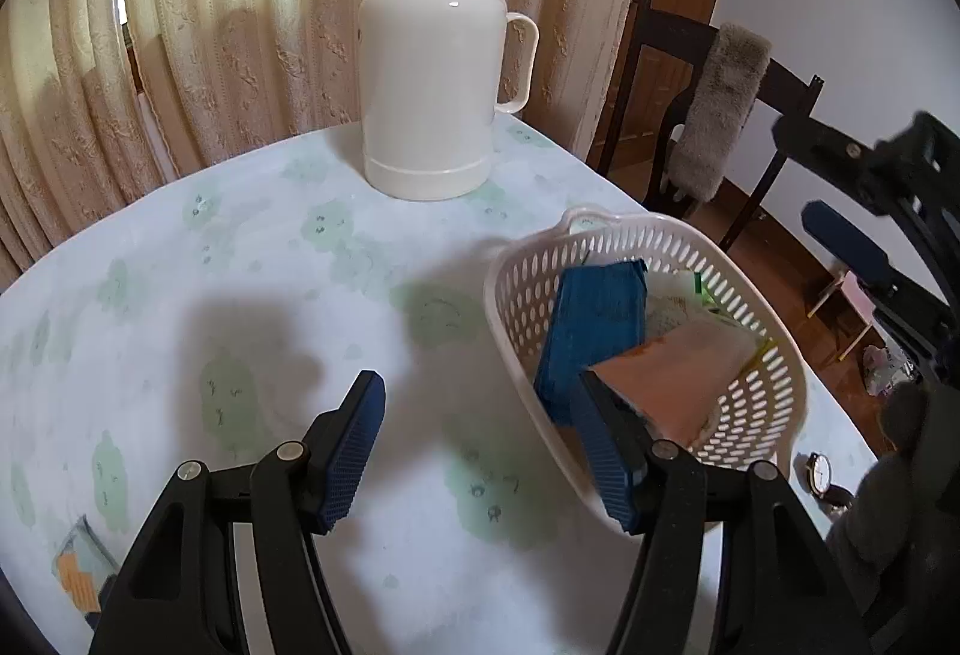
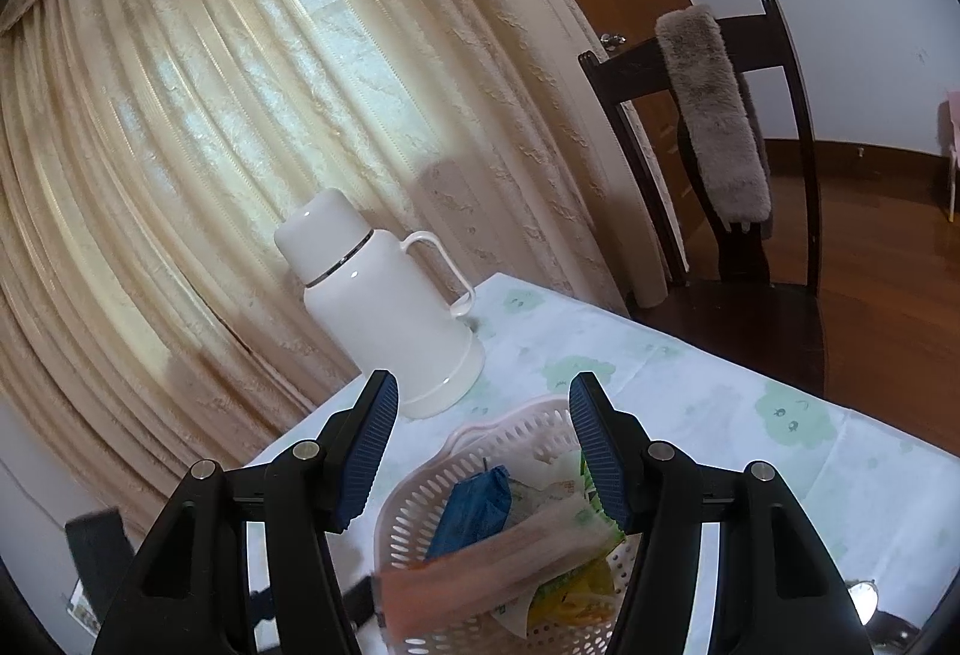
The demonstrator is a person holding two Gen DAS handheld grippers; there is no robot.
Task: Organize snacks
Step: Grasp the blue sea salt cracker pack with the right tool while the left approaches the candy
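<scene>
A white perforated plastic basket [image 1: 774, 385] sits on the table at the right and holds several snack packets: a blue packet [image 1: 594, 325], an orange packet [image 1: 666, 373] and white and green ones behind. My left gripper [image 1: 480, 451] is open and empty, low over the table just left of the basket; its right finger overlaps the basket's near rim. My right gripper [image 2: 483, 451] is open and empty, above the basket [image 2: 420, 499]. In that view the orange packet [image 2: 498, 565] is blurred, lying across the blue packet [image 2: 474, 505]. The right gripper [image 1: 864, 247] shows at the right edge of the left wrist view.
A tall white thermos jug [image 1: 429, 55] with a handle stands at the table's far edge before beige curtains. A dark wooden chair [image 2: 750, 247] with a grey fuzzy cloth stands beyond the table corner. A wristwatch [image 1: 819, 475] lies right of the basket. A printed card [image 1: 78, 571] lies front left.
</scene>
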